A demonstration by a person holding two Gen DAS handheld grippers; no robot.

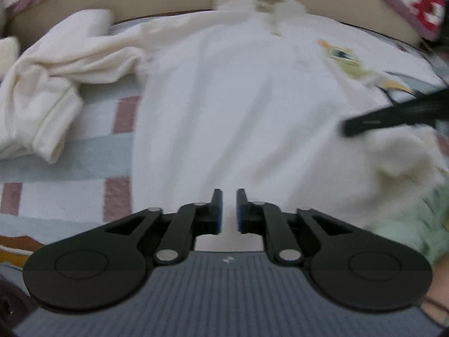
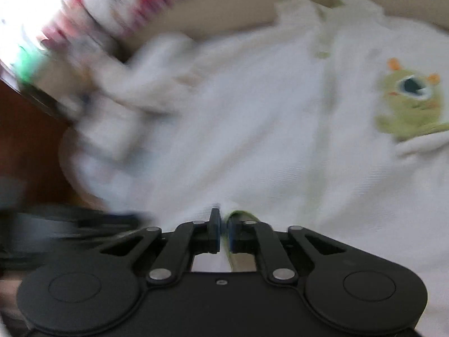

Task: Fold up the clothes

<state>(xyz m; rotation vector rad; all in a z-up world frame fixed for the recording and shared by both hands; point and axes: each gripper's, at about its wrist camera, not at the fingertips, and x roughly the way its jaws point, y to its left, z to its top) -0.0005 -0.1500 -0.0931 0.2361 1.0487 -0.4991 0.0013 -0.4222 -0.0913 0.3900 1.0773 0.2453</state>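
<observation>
Checked bedsheet (image 1: 70, 151) w/ white shirt (image 1: 224, 98); right gripper (image 2: 223, 229) pinching hem.

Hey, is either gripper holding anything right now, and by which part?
The right gripper pinches the white shirt by a green-trimmed edge. The left gripper hovers over it, slightly open, holding nothing.

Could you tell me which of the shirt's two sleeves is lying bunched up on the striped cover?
The white shirt's crumpled left-side sleeve; the other is hidden.
</observation>
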